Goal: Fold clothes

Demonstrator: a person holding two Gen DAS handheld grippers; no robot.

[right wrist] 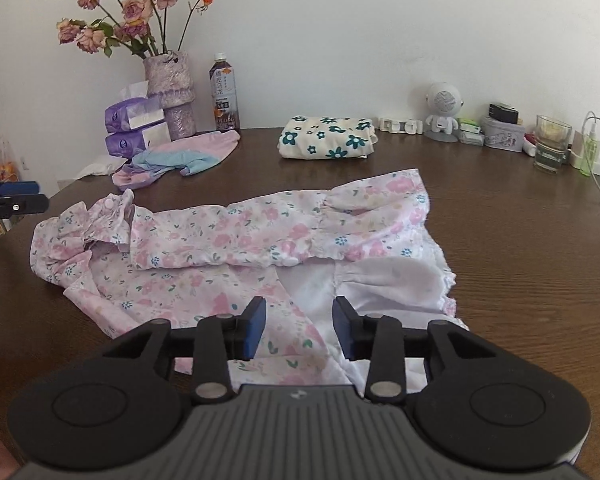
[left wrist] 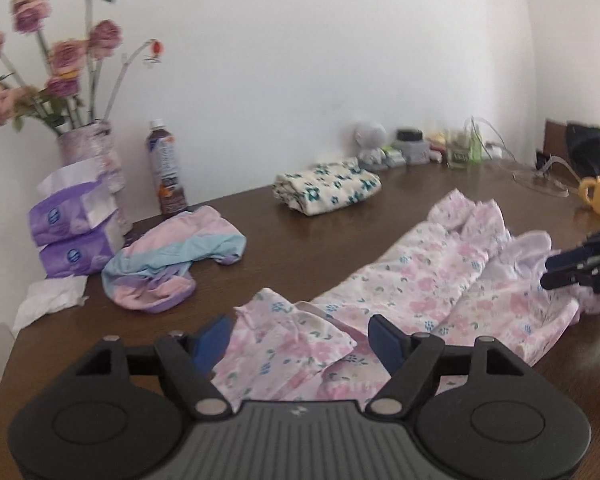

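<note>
Pink floral garment [right wrist: 236, 248] spread on the brown counter [right wrist: 520, 260], long axis running nine to three in the right wrist view, ruffled collar end at nine, white lining showing at four. One long side lying doubled over along the far edge, so partly folded by the look of it. Right hand-held gripper [right wrist: 300, 330] directly above the near hem at six, fingers spread, nothing pinched. Left hand-held gripper [left wrist: 300, 344] over the collar end, spread too, empty. Folded cream floral bundle [right wrist: 326, 136] at twelve, crumpled pastel garment [right wrist: 176, 158] at ten
</note>
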